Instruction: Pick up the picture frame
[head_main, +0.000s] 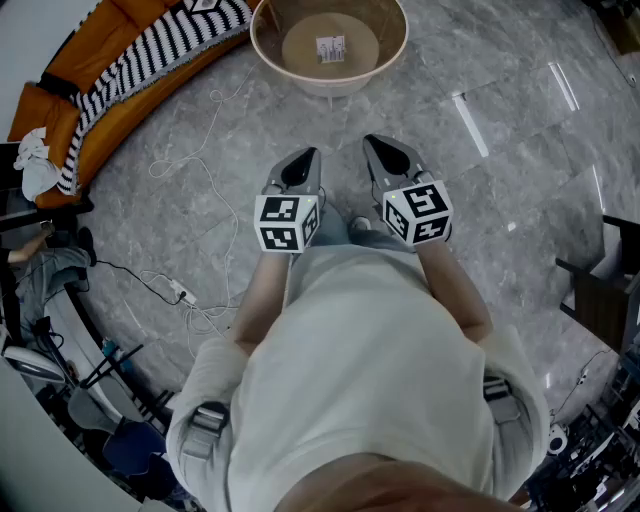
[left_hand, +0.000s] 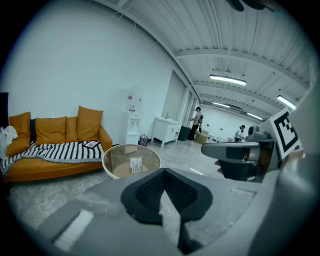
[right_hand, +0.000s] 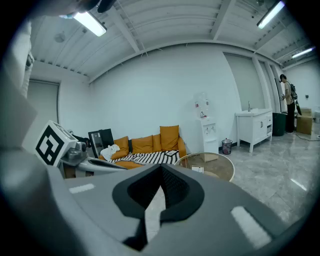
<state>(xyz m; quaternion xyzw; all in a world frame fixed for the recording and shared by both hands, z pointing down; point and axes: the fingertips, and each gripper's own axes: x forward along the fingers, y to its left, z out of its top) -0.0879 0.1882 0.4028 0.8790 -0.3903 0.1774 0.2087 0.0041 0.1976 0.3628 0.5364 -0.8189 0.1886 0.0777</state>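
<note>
The picture frame (left_hand: 91, 144) seems to be the small dark-edged flat thing that lies on the striped blanket (left_hand: 55, 150), near the right end of the orange sofa (left_hand: 45, 171) and just in front of its back cushions; it is too small to see what is in it. It is well apart from both grippers and nothing touches it. Between the sofa and the person stands a round low surface (head_main: 256, 40) with a glass top and a pale rim, and a small white card (head_main: 330, 47) shows in the middle of it. The left gripper (head_main: 303, 158) and the right gripper (head_main: 385, 148) are held side by side in the air over the grey marble floor (head_main: 500, 120), close in front of the person's light shirt (head_main: 370, 360), and both point toward the round surface. In the left gripper view the dark fingers (left_hand: 145, 192) are pressed together with nothing between them, and in the right gripper view the fingers (right_hand: 135, 192) are closed on each other in the same way, also empty. A thin white cable (head_main: 200, 180) lies in loops on the floor to the left of the left gripper.
</note>
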